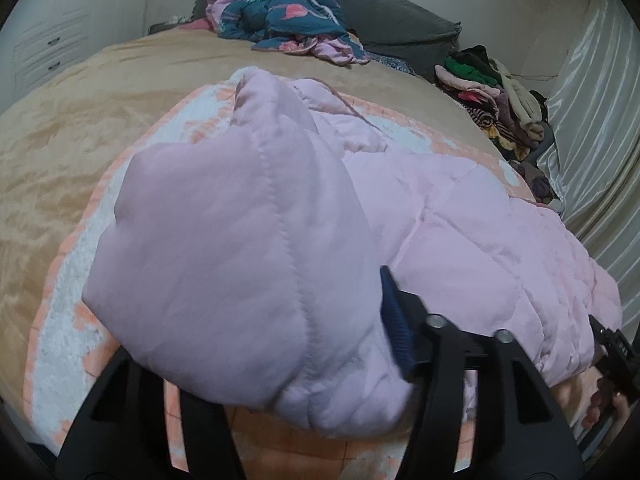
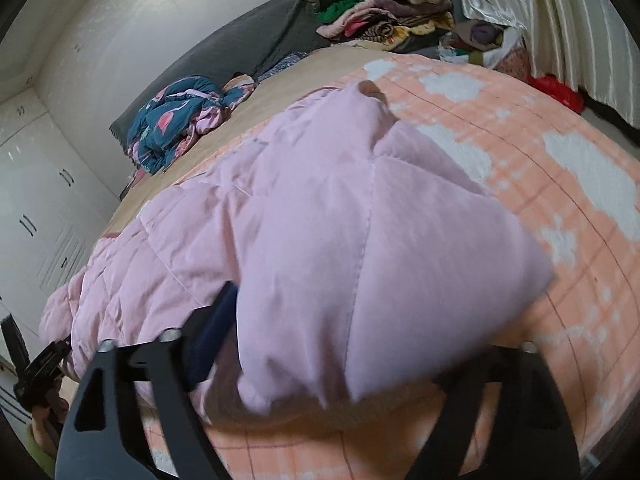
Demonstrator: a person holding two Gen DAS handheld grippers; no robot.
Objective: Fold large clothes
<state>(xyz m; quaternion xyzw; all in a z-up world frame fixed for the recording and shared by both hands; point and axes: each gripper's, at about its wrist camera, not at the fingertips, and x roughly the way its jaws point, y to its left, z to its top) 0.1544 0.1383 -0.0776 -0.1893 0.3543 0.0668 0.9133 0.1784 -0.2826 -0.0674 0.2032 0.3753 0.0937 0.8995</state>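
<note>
My left gripper (image 1: 320,360) and right gripper (image 2: 340,360) each pinch a near corner of the pink quilted jacket (image 1: 460,216) on the bed (image 1: 80,128).

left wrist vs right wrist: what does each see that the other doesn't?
Left wrist only: white drawer fronts at the far left.
Right wrist only: a red item past the bed's far edge, by the curtain.
Both: the pink quilted jacket bunched between each gripper's fingers, the peach and white blanket, the blue patterned garment, the clothes pile and the grey headboard.
</note>
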